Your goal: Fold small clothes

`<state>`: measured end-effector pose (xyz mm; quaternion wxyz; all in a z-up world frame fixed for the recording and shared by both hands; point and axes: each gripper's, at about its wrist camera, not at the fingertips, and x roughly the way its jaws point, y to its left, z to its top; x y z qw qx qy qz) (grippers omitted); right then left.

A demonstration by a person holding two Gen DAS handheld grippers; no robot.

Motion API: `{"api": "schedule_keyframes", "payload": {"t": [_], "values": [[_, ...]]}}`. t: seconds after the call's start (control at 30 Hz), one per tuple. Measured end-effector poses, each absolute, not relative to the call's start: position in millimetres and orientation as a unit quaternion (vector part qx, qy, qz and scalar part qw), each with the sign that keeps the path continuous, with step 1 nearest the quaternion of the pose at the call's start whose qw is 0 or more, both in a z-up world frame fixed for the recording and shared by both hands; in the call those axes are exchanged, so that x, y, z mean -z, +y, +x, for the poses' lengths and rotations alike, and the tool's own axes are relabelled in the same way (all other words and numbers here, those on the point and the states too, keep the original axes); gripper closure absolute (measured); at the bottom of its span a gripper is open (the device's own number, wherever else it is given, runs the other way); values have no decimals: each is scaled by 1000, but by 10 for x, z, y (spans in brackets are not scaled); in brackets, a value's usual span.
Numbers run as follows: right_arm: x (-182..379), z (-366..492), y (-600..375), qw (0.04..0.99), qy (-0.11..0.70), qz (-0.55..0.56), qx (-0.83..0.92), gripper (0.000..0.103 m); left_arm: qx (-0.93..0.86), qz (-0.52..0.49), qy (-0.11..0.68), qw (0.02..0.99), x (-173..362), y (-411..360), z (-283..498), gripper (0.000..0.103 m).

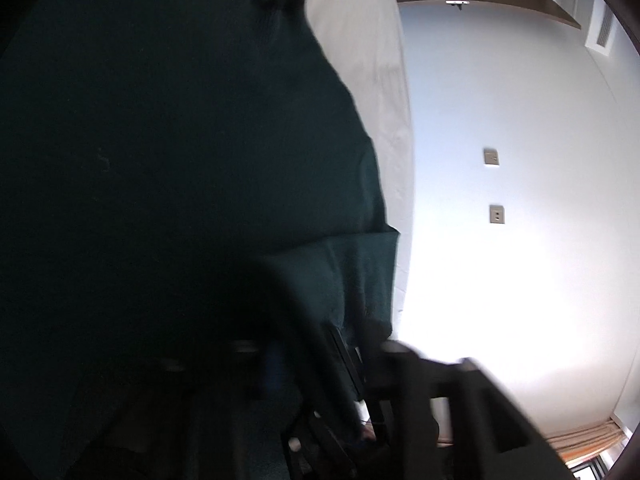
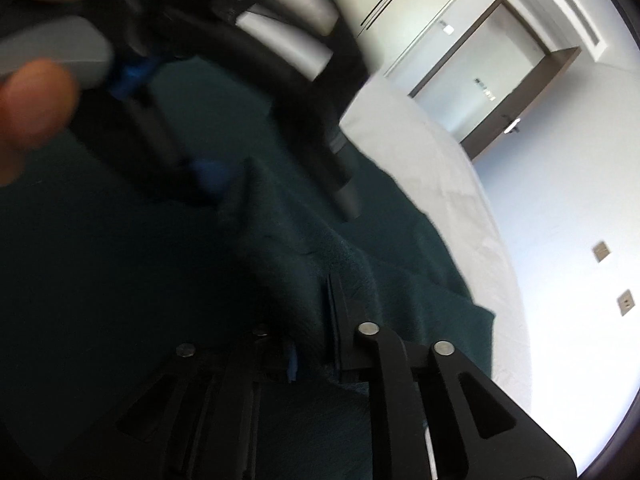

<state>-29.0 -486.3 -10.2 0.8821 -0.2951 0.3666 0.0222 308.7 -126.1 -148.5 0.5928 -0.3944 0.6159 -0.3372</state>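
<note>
A dark green garment (image 2: 120,264) is being held over a white bed (image 2: 432,160), and the folding appears to be only partly done: a raised ridge of cloth and a loose corner are showing, and no tidy stack is visible. A fold of it is being pinched by the right gripper (image 2: 320,320), its jaws narrow. An edge is being clamped by the left gripper (image 1: 352,344), drawn nearly closed. The fabric looks soft, matte and limp, rumpled toward its edge.

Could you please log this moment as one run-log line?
task: fold small clothes | left hand-held gripper: shut on dark green garment | right hand-held gripper: shut on garment fold | surface: white bed
</note>
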Motion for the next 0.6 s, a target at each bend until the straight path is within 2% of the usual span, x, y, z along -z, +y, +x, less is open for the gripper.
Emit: {"api": "schedule_keyframes", "payload": {"t": [0.03,0.13,0.17,0.2,0.27,0.37,0.53,0.6], "values": [[98,-293,-4899,884,369,-287,-25,89,337,-399,614,592,1483,-1238,3086,96],[-44,-261,-5248,901,381,-203,-45,77,336,-384,604,613,1392,-1160,3094,96],[-112,-264,-5434,910,385,-143,-55,67,335,-377,601,620,1342,-1122,3106,96],[-159,-263,-5597,916,386,-94,-60,45,334,-369,596,630,1261,-1058,3118,96],[-236,-274,-5967,927,369,7,-58,22,329,-352,582,655,1080,-905,3146,96],[-195,-203,-6473,920,366,134,-44,21,315,-328,566,688,860,-598,3217,96],[142,61,-7043,882,393,259,-14,21,267,-280,557,734,685,-140,3408,96],[248,-128,-7098,877,386,286,-13,22,247,-270,559,744,713,21,3459,96]]}}
